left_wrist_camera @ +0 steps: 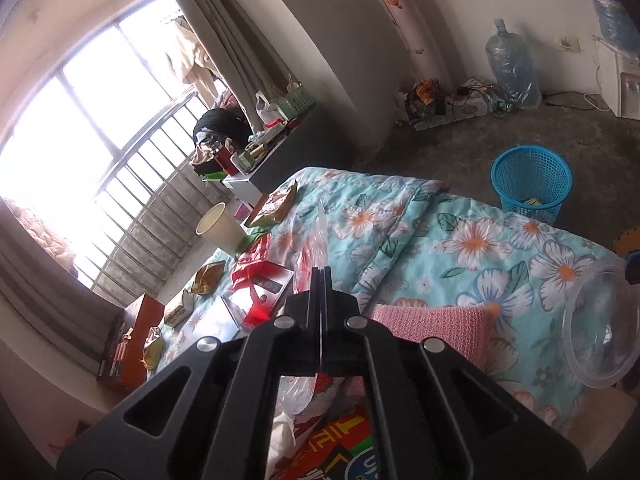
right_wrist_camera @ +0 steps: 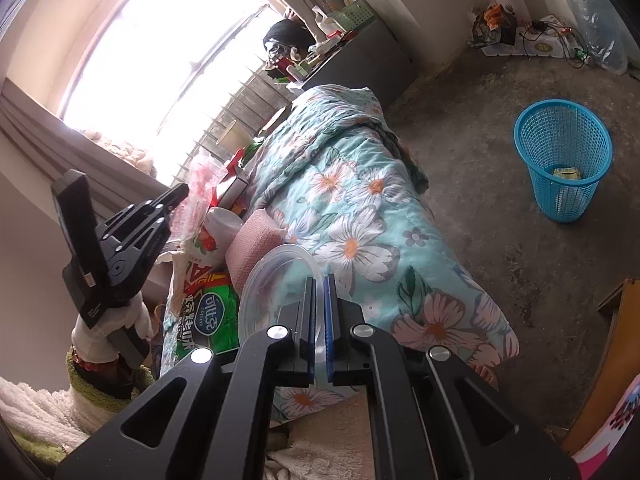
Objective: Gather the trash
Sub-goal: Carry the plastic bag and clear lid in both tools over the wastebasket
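The right hand-held gripper [right_wrist_camera: 319, 280] is clamped on the rim of a clear plastic lid [right_wrist_camera: 276, 268], which tilts on edge over the floral quilt [right_wrist_camera: 352, 208]. The left hand-held gripper [left_wrist_camera: 321, 276] pinches a clear red-printed plastic bag [left_wrist_camera: 314, 236], its long axis running up and away from the fingers. Beside it lies a pink cloth [left_wrist_camera: 432, 320]; beyond, red wrappers [left_wrist_camera: 256, 272] and a paper cup [left_wrist_camera: 220, 226] crowd the bed. The blue basket [right_wrist_camera: 564, 156] stands well apart on the floor [right_wrist_camera: 480, 160].
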Demonstrator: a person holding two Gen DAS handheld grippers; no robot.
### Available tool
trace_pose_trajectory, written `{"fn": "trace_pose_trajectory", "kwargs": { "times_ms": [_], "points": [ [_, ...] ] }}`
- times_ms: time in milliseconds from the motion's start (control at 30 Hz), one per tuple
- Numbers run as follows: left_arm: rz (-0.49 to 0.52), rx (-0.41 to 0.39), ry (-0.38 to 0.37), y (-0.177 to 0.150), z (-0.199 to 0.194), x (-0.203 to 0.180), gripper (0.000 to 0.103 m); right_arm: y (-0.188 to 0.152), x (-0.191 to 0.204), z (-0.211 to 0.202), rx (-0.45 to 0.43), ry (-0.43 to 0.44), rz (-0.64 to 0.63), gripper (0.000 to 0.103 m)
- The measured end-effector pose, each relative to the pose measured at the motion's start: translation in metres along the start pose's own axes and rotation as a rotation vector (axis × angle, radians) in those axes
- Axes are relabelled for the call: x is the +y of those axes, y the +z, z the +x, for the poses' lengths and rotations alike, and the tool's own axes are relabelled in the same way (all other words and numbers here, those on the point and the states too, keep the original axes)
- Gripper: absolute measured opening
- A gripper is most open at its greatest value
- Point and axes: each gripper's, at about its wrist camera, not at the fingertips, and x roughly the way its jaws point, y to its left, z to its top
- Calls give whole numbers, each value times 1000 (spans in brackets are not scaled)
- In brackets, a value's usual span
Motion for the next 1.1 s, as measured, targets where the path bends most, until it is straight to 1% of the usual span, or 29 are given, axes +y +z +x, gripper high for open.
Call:
{"fn": "trace_pose_trajectory", "kwargs": {
  "times_ms": [167, 267, 533, 767, 1100],
  "points": [
    [-19, -60, -9, 7, -25, 7, 0, 0, -1, -1, -2, 2, 4, 4],
    [-54, -91, -31, 12, -40, 16, 0, -1, -1, -1, -2, 8, 8, 4],
    [-193, -159, -152, 29, -70, 43, 0, -1, -1, -3, -11, 25, 12, 4],
    [-262, -194, -272, 45, -77, 46, 0, 0, -3, -10, -30, 53, 27, 4],
    [-263, -208, -398, 76, -71, 24, 0, 4, -17, -28, -86, 80, 70, 4]
  ]
}}
